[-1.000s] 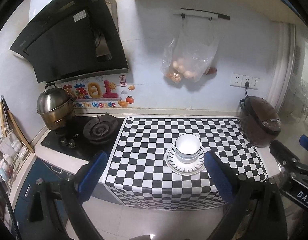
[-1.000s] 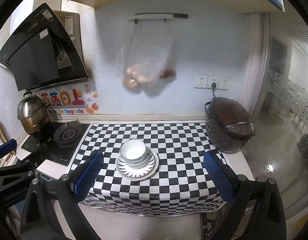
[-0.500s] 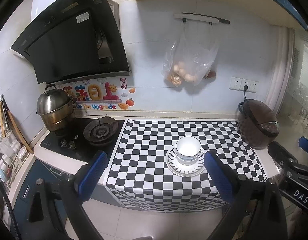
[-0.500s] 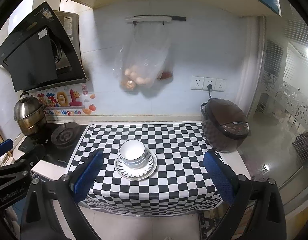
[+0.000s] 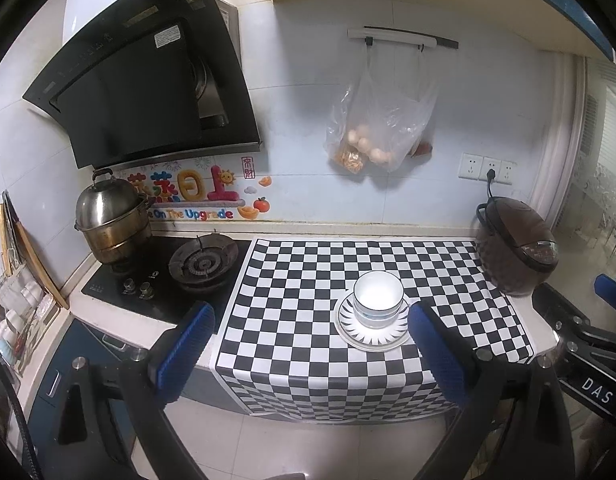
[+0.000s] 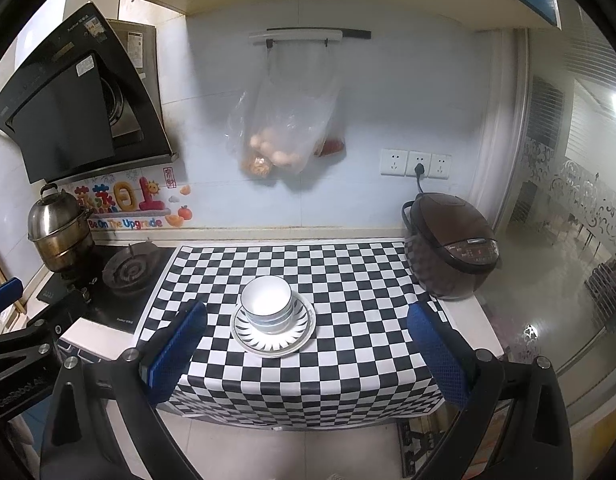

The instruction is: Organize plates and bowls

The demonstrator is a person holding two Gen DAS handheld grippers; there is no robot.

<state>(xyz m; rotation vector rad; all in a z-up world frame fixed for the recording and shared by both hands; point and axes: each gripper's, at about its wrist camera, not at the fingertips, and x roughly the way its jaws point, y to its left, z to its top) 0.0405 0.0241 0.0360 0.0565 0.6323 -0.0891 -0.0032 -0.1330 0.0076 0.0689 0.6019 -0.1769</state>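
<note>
So we've got both grippers hanging back off the front edge of the desk (image 6: 464,312), nothing in either one. The left gripper (image 5: 308,344) has its jaws spread wide and empty, and the right gripper (image 6: 308,344) is the same deal, jaws wide apart with nothing between them. The stack of bowls (image 6: 267,307) sits nested together in the middle of the striped plate (image 6: 302,334), and that plate is resting on the black-and-white checkered cloth (image 6: 348,280) toward the front of the desk. From the left wrist view the bowls (image 5: 378,298) and plate (image 5: 350,330) show just past the right finger, not touching it. Off to the right of the cloth there's a brown rice cooker (image 6: 452,246) plugged into the wall, well apart from the dishes. On the left we can see the gas stove (image 5: 202,264) with a steel steamer pot (image 5: 108,220) on the far burner, and a plastic bag (image 5: 378,132) of food hanging from the wall rail above the desk.
</note>
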